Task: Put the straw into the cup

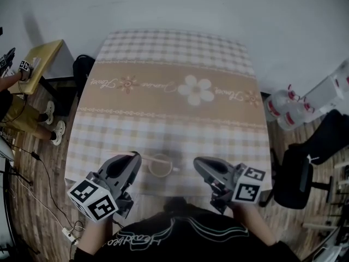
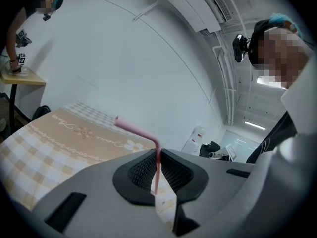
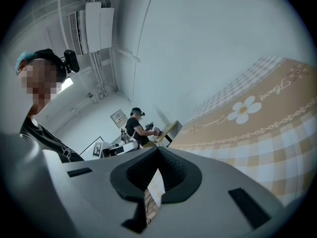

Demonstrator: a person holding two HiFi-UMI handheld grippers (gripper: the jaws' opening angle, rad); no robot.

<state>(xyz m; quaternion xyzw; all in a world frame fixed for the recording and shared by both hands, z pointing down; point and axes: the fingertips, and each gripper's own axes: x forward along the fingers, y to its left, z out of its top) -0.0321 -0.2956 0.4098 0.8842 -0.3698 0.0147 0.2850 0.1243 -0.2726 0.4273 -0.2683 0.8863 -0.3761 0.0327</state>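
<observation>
one pink straw (image 2: pixel 136 129) clamped in left gripper (image 2: pixel 157 155), right gripper (image 3: pixel 157 150) with jaws together, cup (image 1: pixel 161 165) blurry between them

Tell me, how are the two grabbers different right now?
The left gripper is pinching a bent pink straw. The right gripper is shut with nothing in it. Seen from the head view, the left gripper sits left of the cup and the right gripper sits to its right. Both are grey and the same shape.

A plain white wall (image 1: pixel 218 10) rises beyond my beige checked tablecloth (image 1: pixel 169 53). Brown wooden plank floor (image 1: pixel 49 168) lies around. A black office chair (image 1: pixel 294 182) stands to my right.
</observation>
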